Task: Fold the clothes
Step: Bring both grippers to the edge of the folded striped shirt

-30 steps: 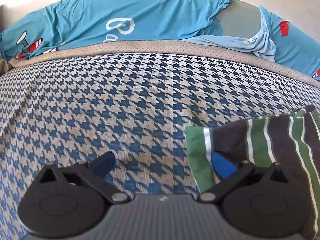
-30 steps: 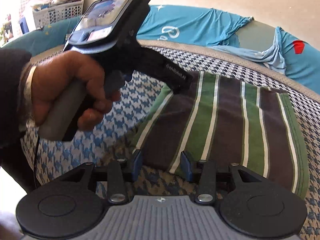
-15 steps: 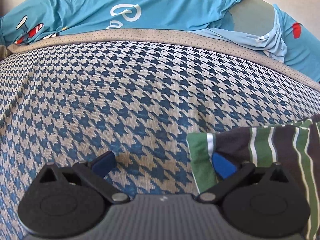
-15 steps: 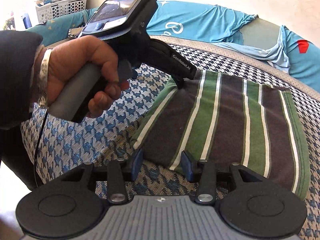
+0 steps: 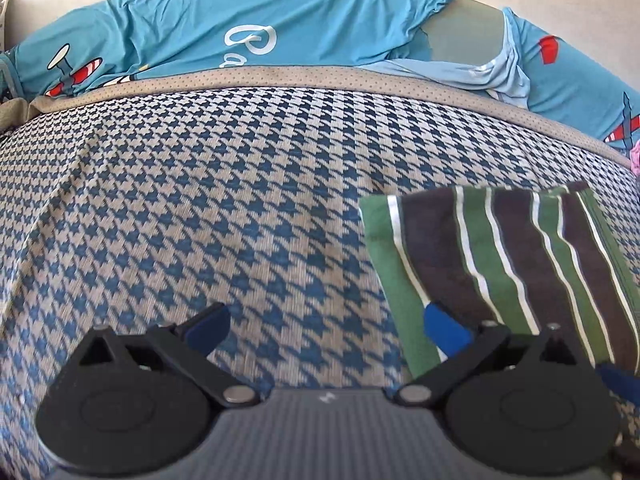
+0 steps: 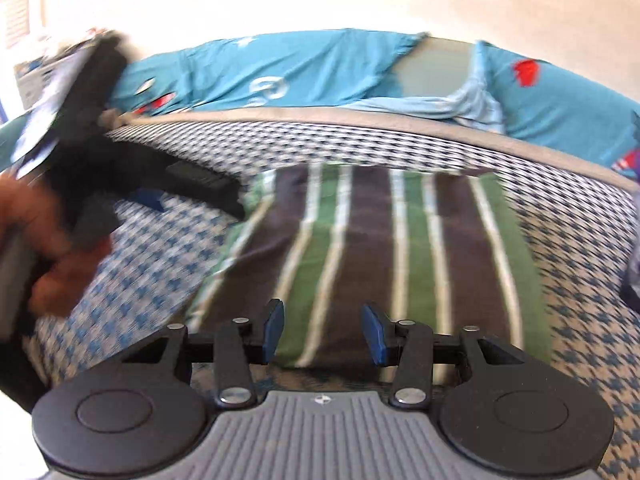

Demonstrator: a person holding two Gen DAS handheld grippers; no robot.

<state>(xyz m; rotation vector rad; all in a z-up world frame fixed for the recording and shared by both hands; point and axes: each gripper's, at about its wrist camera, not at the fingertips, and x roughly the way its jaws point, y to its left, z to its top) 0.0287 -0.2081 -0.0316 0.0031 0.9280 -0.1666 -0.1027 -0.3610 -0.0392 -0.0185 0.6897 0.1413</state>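
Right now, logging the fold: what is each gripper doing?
Left gripper: open, holding nothing.
Right gripper: open, empty, over the striped cloth.

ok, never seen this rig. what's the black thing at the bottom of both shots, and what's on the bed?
There is no robot here. A person holds a hand gripper in each hand, and each carries a fisheye camera looking along its two blue-tipped fingers, so the black part at the bottom is the gripper itself.

One picture looks out from the left gripper, the other from the right gripper. The right view also catches the person's hand on the other tool, blurred.

A folded striped cloth lies on the checked cover, with a blue sheet behind. Both grippers are open and hold nothing.
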